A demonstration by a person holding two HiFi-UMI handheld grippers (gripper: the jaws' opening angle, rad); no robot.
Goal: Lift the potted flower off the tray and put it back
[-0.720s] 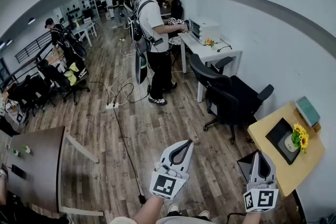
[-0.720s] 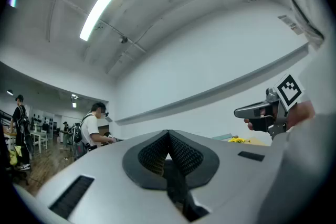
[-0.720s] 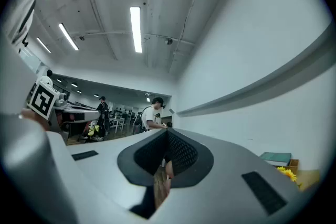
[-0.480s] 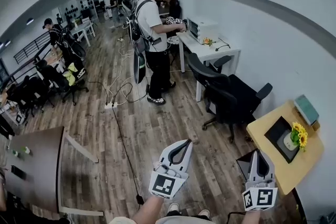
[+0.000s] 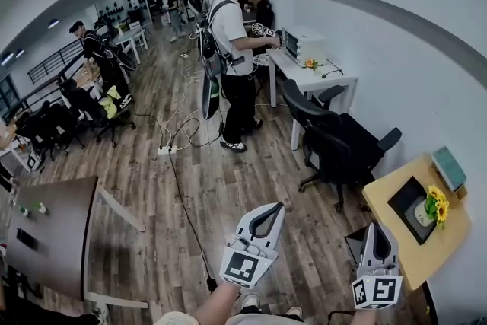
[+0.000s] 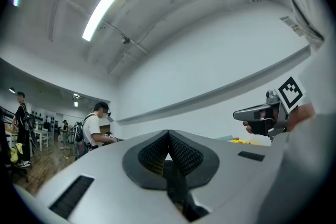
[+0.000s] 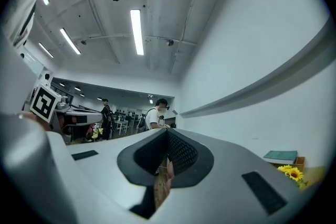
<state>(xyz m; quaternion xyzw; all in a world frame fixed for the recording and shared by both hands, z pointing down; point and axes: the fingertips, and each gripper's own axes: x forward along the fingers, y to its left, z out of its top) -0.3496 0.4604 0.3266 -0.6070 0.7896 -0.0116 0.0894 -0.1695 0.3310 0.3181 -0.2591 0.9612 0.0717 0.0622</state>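
Note:
The potted flower (image 5: 434, 203), yellow blooms in a white pot, stands on a black tray (image 5: 401, 198) on a small wooden table (image 5: 407, 259) at the right edge of the head view. My left gripper (image 5: 277, 207) and right gripper (image 5: 378, 226) are both held over the wooden floor, shut and empty, well short of the table. The right one is the nearer to the tray. In the right gripper view the blooms (image 7: 292, 171) show low at the right, beside the shut gripper (image 7: 168, 132). The left gripper view shows its shut gripper (image 6: 168, 134) and a sliver of yellow flower (image 6: 239, 140).
A teal book (image 5: 447, 167) lies at the table's far end. Black office chairs (image 5: 338, 144) stand between me and a white desk (image 5: 312, 76), where a person (image 5: 237, 49) stands. A cable (image 5: 189, 217) runs across the floor. A brown table (image 5: 46, 236) is at the left.
The head view has swung slightly, so the room sits a little further right in the picture. Both grippers stay shut and empty in the same places.

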